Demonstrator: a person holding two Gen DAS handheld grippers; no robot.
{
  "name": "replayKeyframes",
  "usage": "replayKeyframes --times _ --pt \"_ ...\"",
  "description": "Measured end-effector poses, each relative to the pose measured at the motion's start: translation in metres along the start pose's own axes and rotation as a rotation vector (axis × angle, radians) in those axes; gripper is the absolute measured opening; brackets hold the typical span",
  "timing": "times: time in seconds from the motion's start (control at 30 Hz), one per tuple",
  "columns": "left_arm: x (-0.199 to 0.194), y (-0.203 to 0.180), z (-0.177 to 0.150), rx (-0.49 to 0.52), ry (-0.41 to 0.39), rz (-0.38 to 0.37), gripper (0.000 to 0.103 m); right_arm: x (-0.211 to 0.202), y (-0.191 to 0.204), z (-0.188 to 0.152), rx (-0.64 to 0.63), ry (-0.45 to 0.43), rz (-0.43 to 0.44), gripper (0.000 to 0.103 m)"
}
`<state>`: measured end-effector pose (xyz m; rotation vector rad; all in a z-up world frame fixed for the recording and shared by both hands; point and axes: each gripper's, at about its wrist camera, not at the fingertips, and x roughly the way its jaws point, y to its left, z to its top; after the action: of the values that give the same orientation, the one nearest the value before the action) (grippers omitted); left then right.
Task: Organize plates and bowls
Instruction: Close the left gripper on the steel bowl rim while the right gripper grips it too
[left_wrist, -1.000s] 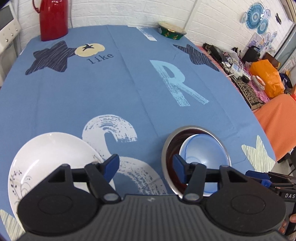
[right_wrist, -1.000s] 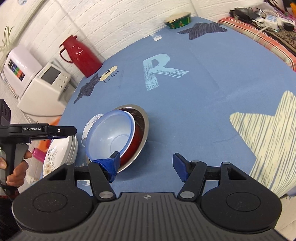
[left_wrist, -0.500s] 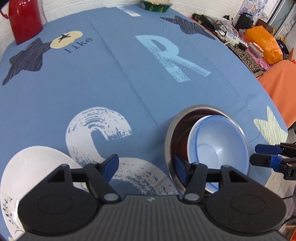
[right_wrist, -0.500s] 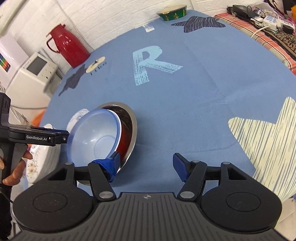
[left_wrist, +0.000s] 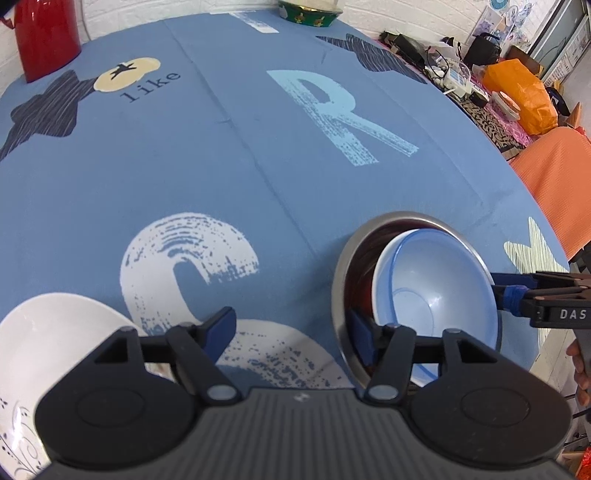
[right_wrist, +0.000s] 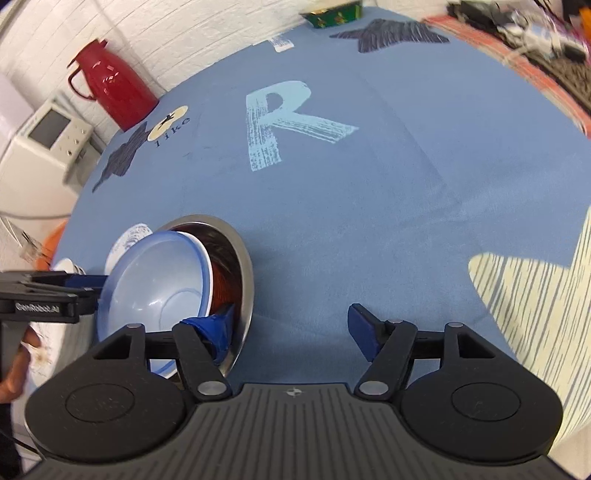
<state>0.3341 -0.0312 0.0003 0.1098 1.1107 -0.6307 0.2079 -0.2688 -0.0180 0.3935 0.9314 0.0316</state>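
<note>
Left gripper (left_wrist: 291, 332) wide open, empty, over the blue cloth (left_wrist: 221, 166). White plate (left_wrist: 48, 339) at 8 o'clock. Blue bowl (left_wrist: 436, 291) tilted inside the metal bowl (left_wrist: 341, 273) at 3 o'clock. Right gripper (right_wrist: 295, 328) wide open beside it. Red jug (left_wrist: 44, 33) far off at 11 o'clock.

Even, bright indoor light reaches me from both wrist cameras, with soft shadows only under the metal bowl (left_wrist: 373, 236). Fisheye bending curves the blue tablecloth (left_wrist: 229, 155) hard toward every edge. The right wrist view smears with motion blur at its far right; the red thermos (right_wrist: 114, 96) carries small glare spots.
</note>
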Motion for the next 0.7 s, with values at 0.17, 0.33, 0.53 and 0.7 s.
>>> replayKeyframes --times 0.17,0.33,0.53,0.7 --pt "0.000 0.002 -0.003 -0.025 -0.015 -0.006 0.059 -0.001 0.000 -0.006 0.001 -0.052 -0.007 0.055" --pt "-0.002 0.001 -0.007 -0.044 -0.026 -0.023 0.046 -0.004 0.001 -0.010 0.046 -0.062 -0.011 0.054" --pt "-0.005 -0.004 -0.013 -0.079 -0.045 -0.080 0.010 -0.004 -0.001 -0.013 0.055 -0.077 0.051 0.035" --pt "-0.007 -0.015 -0.018 -0.125 -0.076 -0.084 0.000 -0.005 0.006 -0.015 0.078 -0.089 0.086 0.013"
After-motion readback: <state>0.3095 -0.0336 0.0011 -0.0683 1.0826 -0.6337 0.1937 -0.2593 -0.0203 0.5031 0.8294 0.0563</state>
